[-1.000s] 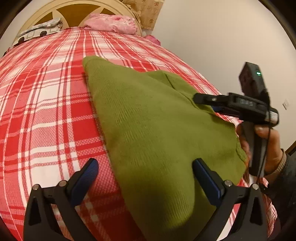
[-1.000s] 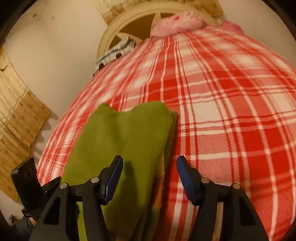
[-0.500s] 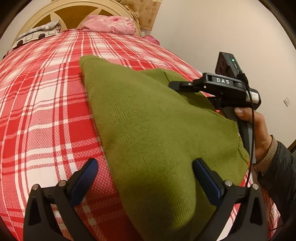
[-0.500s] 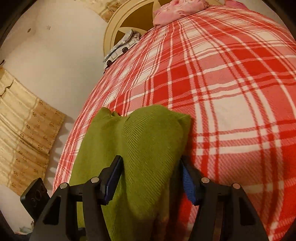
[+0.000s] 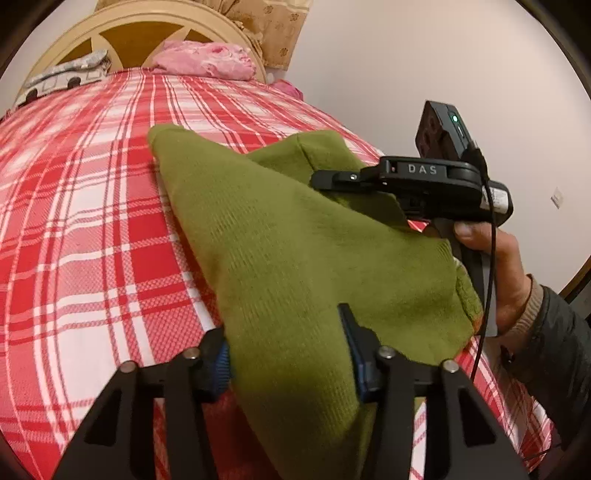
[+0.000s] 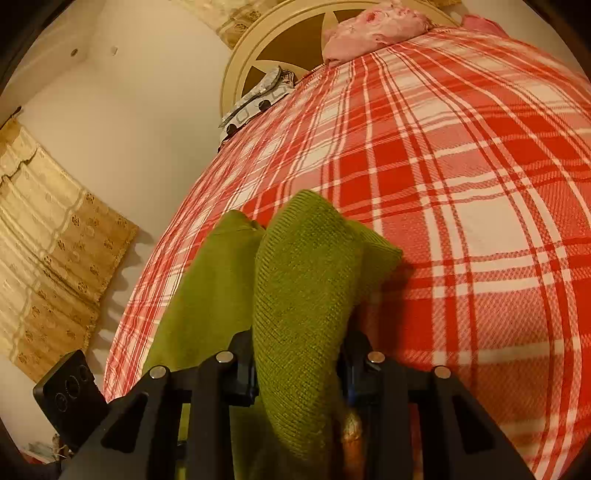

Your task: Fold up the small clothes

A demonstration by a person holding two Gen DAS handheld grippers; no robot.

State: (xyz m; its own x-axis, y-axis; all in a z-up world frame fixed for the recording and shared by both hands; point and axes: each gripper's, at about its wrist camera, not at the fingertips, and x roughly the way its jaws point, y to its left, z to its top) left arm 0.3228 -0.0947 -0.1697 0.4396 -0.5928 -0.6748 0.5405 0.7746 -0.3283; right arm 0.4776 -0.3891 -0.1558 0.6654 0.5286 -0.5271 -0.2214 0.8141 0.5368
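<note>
A small green knit garment [image 5: 295,254] lies on a red and white plaid bed cover [image 5: 85,229]. My left gripper [image 5: 288,354] is shut on the garment's near edge, with cloth bunched between the blue pads. In the left wrist view the right gripper [image 5: 325,179] reaches in from the right, over the garment's far side. In the right wrist view the right gripper [image 6: 301,369] is shut on a raised fold of the same green garment [image 6: 306,280]. The pads there are mostly hidden by cloth.
A cream headboard [image 5: 140,33] stands at the bed's far end, with a pink pillow [image 5: 207,62] and a grey patterned cloth [image 5: 62,79] in front of it. A beige curtain [image 6: 51,266] hangs on the wall to the left.
Both grippers have closed from wide open onto the green garment. The right gripper moved further over the cloth and lifted a fold.
</note>
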